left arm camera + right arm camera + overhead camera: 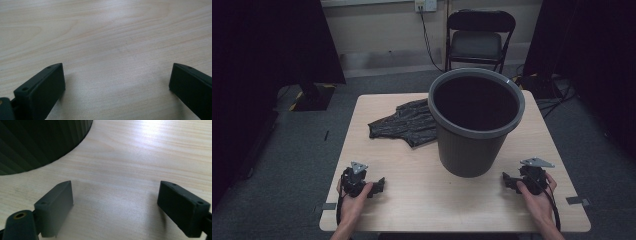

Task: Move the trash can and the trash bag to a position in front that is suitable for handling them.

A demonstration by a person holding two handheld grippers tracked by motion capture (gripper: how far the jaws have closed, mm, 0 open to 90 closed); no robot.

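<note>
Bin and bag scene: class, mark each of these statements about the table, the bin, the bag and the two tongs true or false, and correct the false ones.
1. The grey bin stands upright on the table. True.
2. The black plastic bag is already lining the bin. False: it lies crumpled on the table to the left of the bin.
3. The left tongs are open with nothing between the jaws. True.
4. The right tongs are shut on the bin's rim. False: they are open and empty, low over the table beside the bin's base.
5. A folding chair stands behind the table. True.
</note>
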